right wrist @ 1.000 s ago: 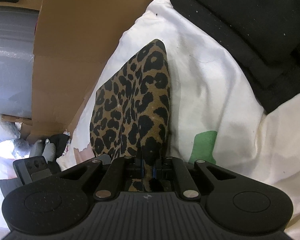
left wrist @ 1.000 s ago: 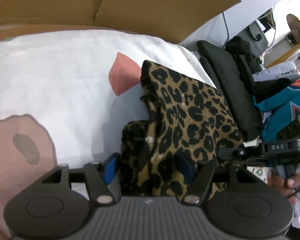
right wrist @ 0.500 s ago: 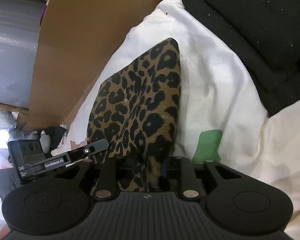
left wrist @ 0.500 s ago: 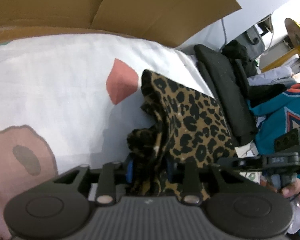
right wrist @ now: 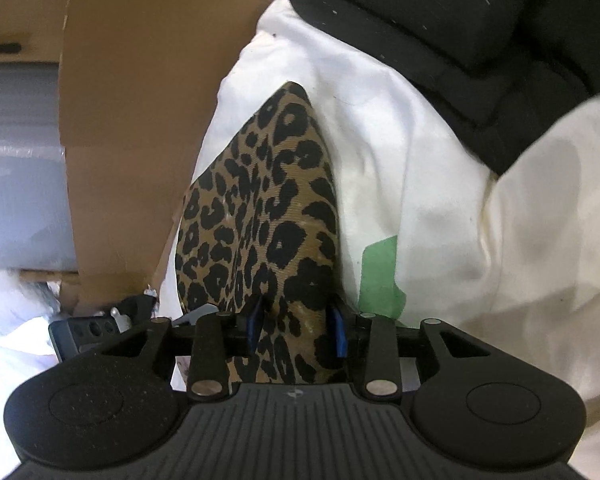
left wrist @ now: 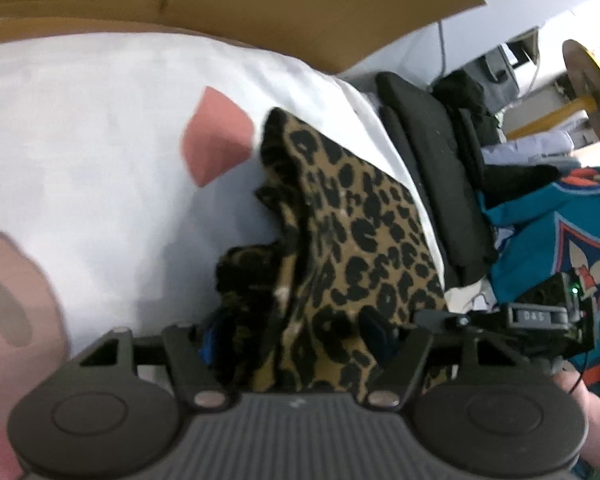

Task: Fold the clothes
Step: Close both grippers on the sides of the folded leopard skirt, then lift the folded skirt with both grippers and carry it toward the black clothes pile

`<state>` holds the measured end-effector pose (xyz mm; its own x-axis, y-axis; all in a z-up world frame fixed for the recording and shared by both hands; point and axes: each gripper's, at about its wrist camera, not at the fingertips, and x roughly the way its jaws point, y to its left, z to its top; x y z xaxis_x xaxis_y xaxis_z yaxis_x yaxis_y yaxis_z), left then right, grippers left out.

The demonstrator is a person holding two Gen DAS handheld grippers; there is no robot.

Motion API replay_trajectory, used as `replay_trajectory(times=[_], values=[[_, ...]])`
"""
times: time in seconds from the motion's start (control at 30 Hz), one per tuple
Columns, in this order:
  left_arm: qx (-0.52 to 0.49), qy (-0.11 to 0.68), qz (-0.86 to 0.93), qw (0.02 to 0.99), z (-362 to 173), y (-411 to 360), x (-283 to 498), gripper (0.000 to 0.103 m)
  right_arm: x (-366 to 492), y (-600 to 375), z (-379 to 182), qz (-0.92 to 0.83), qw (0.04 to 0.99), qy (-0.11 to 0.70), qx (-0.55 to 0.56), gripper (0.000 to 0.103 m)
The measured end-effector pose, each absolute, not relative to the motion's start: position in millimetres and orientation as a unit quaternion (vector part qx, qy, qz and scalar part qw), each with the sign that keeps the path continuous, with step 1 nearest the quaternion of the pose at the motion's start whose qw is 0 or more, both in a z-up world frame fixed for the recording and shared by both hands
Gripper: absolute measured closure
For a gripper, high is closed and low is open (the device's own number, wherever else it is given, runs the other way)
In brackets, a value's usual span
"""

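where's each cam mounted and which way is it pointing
Left wrist: sits on the left tongs, looking forward along its fingers over the leopard-print garment on the white printed sheet; the person's hand and the right tongs show at right.
Right wrist: sits on the right tongs, looking along the same garment toward the brown cardboard sheet; part of the left tongs' body shows low left.
Shared: the garment, white sheet, cardboard, and folded black clothes.
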<state>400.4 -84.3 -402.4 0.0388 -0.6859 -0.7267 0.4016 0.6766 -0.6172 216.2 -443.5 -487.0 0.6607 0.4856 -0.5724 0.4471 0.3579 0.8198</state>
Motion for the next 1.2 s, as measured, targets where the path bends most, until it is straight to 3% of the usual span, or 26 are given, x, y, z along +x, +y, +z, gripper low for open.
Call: replay_trajectory(times=[0.1, 0.2, 0.4, 0.53, 0.63, 1.2], values=[[-0.124, 0.581, -0.38, 0.709, -405, -86, 404, 0.054, 217, -442, -490, 0.014, 0.712, 0.414, 0.567, 0.067], [-0.134, 0.584, -0.381, 0.704, -407, -80, 407, 0.064, 217, -443, -490, 0.013, 0.713, 0.411, 0.568, 0.067], [-0.125, 0.584, -0.381, 0.705, -406, -83, 406, 0.066, 213, -444, -491, 0.015, 0.71, 0.405, 0.576, 0.068], [-0.126, 0.58, -0.376, 0.712, -402, -80, 403, 0.072, 216, -436, -484, 0.016, 0.721, 0.412, 0.557, 0.091], [-0.127, 0.571, -0.373, 0.72, -396, -77, 398, 0.073, 217, -431, -476, 0.016, 0.731, 0.411, 0.545, 0.096], [-0.104, 0.499, -0.33, 0.795, -309, -52, 342, 0.075, 221, -397, -393, 0.039, 0.806, 0.398, 0.436, 0.097]])
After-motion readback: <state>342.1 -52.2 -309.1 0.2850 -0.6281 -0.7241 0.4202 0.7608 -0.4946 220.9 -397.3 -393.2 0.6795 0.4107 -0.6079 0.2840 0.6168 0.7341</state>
